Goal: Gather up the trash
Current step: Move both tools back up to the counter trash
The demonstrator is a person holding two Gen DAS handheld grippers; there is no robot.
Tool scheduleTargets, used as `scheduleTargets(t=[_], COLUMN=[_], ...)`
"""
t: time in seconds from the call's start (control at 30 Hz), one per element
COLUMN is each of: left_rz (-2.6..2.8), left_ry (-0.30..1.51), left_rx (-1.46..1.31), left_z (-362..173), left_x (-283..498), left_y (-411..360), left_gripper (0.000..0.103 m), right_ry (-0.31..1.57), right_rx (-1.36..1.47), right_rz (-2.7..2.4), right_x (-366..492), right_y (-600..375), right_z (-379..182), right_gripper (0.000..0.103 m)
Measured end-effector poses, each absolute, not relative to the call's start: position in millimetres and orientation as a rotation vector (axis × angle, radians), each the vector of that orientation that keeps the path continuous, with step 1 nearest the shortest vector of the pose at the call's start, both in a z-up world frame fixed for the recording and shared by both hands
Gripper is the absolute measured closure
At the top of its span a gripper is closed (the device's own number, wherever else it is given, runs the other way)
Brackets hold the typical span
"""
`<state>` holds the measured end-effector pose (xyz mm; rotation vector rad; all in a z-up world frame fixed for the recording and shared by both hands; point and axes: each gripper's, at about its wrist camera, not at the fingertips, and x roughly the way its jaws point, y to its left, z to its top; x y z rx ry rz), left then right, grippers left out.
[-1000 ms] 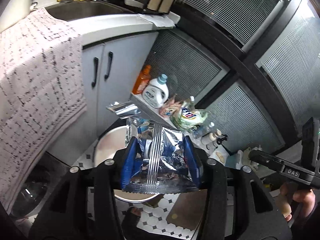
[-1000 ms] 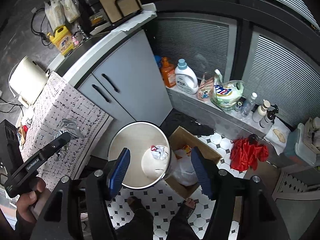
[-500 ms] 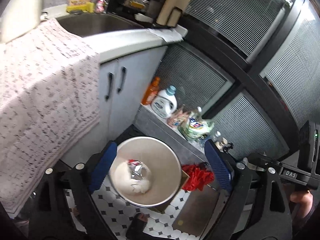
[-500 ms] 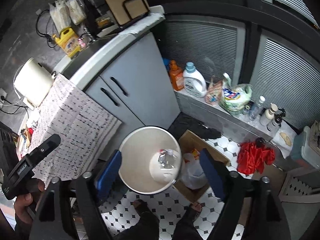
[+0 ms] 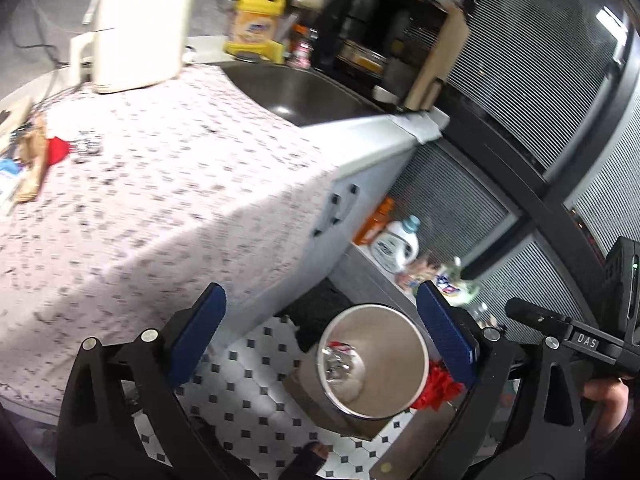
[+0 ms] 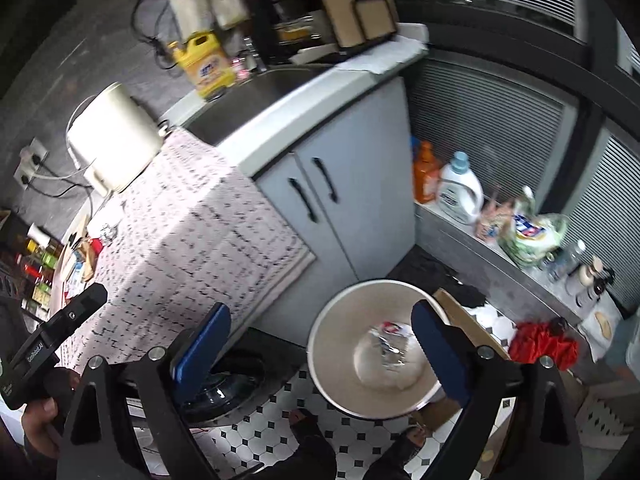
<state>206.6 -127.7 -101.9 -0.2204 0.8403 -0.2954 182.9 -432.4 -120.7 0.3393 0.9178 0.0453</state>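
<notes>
a crumpled foil snack wrapper (image 5: 339,361) lies at the bottom of the round metal trash bin (image 5: 404,394), which stands on the black-and-white tiled floor (image 5: 248,392) just beside the grey sink cabinet (image 6: 352,184). above the bin, the left gripper (image 5: 322,338) and the right gripper (image 6: 320,350) have just been opening; both sets of blue pads stand wide apart with nothing between them. a red cloth (image 6: 544,346) lies near the bin, and a patterned cloth (image 5: 152,216) hangs over the counter beside the cabinet.
</notes>
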Motion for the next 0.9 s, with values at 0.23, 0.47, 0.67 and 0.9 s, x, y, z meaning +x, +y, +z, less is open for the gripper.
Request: scheduleTargets(t=[0.23,0.47,0.67,0.9], left_rz=[-0.196,-0.097,0.001,0.126], left_ry=[0.81,0.777,0.75,0.708], left_rx=[-0.268,-0.309,-0.346,-0.392], left_z=[-97,-93,-93,-96], left_x=[207,208,206,205], left_y=[-63,-2,54,129], left_gripper=[0.006,0.006,0.006,0.006], right_ry=[0.905,0.906,0.918,0.942], right_rx=[0.298,0.259,0.216,0.158], right_rz=[0.11,0.181,0.243,0.314], right_x=[207,230,251,269], right_y=[-376,-318,-268,-207], right_z=[-110,-103,-100,-99], right_gripper=[0.008,0.008,0.008,0.008])
